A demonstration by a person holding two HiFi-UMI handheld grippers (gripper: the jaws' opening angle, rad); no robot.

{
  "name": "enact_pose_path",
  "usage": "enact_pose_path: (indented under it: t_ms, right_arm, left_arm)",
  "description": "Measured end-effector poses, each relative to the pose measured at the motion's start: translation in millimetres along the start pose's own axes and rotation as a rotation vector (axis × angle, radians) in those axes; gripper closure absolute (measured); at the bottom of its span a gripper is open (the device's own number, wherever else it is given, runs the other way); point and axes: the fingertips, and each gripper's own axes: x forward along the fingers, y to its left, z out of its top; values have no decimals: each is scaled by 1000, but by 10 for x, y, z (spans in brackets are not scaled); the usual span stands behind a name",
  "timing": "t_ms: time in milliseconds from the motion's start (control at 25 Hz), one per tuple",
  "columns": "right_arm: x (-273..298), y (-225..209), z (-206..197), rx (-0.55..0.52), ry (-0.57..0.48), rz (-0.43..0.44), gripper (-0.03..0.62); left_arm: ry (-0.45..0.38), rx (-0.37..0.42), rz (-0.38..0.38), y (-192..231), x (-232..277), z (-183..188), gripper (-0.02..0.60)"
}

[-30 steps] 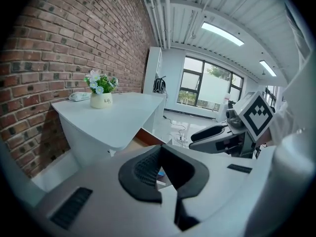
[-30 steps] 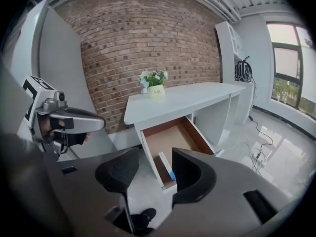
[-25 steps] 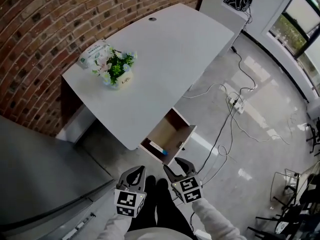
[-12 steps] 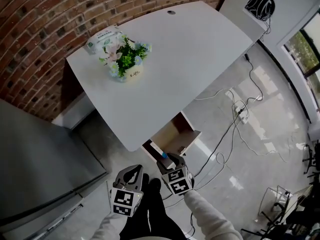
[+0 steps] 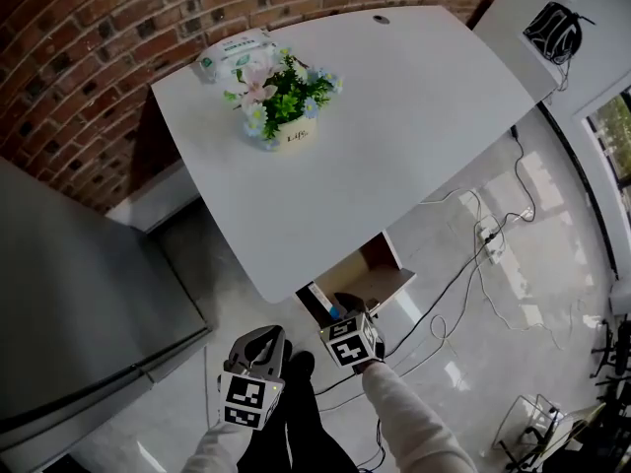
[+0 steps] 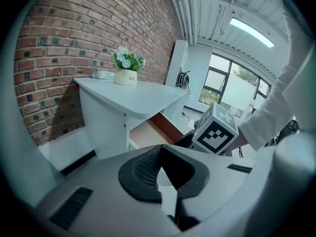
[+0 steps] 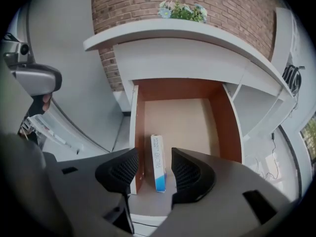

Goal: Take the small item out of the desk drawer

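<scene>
The white desk has its wood-lined drawer pulled open under the front edge. A slim white box with a blue end lies lengthwise near the drawer's front left corner. In the right gripper view my right gripper is open, with a jaw on either side of the box and not touching it. In the head view my right gripper reaches over the drawer's front, and the box shows beside it. My left gripper hangs back by my legs. Its jaws look shut, with nothing between them.
A potted flower plant and a tissue pack stand at the desk's far end by the brick wall. A grey cabinet is at the left. Cables and a power strip lie on the floor at the right.
My right gripper has moved forward from beside the left one to the open drawer, and its jaws now flank the box. The left gripper has stayed low by my legs.
</scene>
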Motion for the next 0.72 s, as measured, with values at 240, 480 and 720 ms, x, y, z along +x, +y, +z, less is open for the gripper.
enact_pose_path:
  t_ms: [240, 480, 720]
  right_arm:
    - [318, 1, -46, -61, 55, 2, 365]
    - [565, 1, -106, -73, 108, 5, 365]
    - [762, -57, -160, -68, 148, 4, 365]
  left_arm:
    - [12, -14, 16, 72, 100, -112, 566]
    - [24, -41, 43, 160, 119, -254, 566]
    - [29, -76, 62, 262, 99, -367, 566]
